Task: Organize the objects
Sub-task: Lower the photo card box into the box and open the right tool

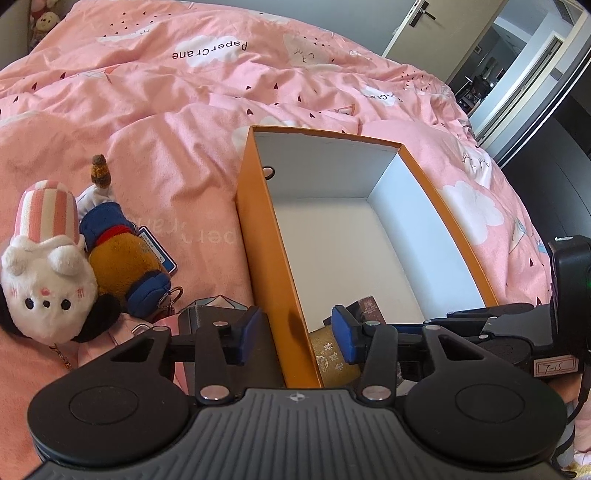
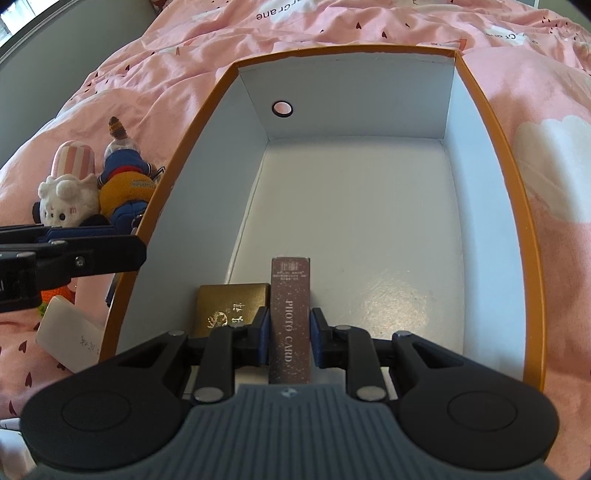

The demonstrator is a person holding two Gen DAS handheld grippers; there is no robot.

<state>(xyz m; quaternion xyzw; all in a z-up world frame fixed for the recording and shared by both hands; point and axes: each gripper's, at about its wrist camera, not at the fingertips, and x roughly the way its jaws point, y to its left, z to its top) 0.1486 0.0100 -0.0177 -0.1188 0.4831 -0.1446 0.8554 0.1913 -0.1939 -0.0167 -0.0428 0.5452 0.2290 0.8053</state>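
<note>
An orange box (image 1: pixel 258 236) with a white inside lies open on the pink bed; it also shows in the right wrist view (image 2: pixel 532 236). My right gripper (image 2: pixel 287 336) is shut on a brown "PHOTO CARD" box (image 2: pixel 290 295) standing on edge near the box's near wall. A gold box (image 2: pixel 229 302) lies flat beside it, and also shows in the left wrist view (image 1: pixel 330 354). My left gripper (image 1: pixel 295 332) is open and empty, its jaws straddling the orange box's left wall. Plush toys lie left of the box: a white cat plush (image 1: pixel 44 280) and an orange-blue plush (image 1: pixel 122 254).
A pink duvet (image 1: pixel 184 92) covers the bed. A white card (image 2: pixel 70 339) and a small orange item (image 2: pixel 55 295) lie left of the box. An open door (image 1: pixel 443 33) stands at the far right. The right gripper's body (image 1: pixel 517 328) shows at the box's near right corner.
</note>
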